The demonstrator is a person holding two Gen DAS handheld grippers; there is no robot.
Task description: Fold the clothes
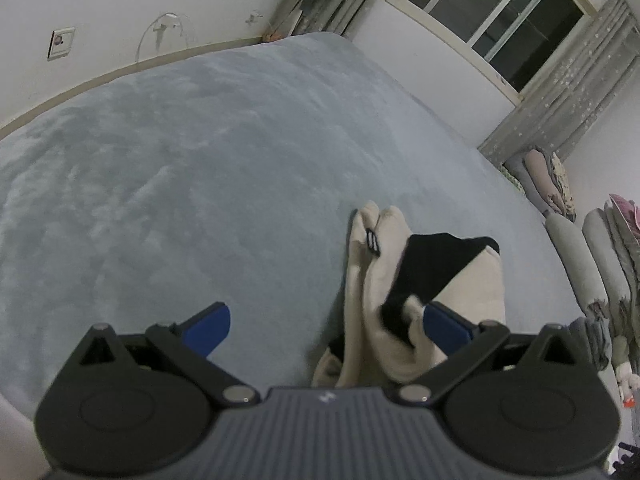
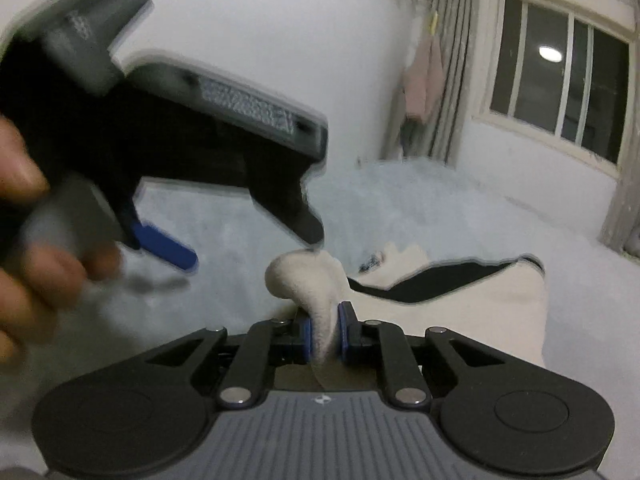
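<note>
A cream garment with a black lining [image 1: 400,280] lies bunched on the grey-blue bed cover [image 1: 200,168]. My left gripper [image 1: 324,320] is open, its right blue pad [image 1: 446,326] touching the cloth, its left pad [image 1: 210,326] over bare cover. In the right wrist view my right gripper [image 2: 324,334] is shut on a cream fold of the garment [image 2: 308,276]. The rest of the garment [image 2: 460,308] spreads to the right. The left gripper [image 2: 248,236], blurred and held by a hand, hangs open just above that fold.
The bed runs to a white wall [image 1: 120,8] at the back. A dark window [image 1: 504,20] with grey curtains is at the far right. Rolled bedding and clothes [image 1: 580,240] are stacked beyond the bed's right edge.
</note>
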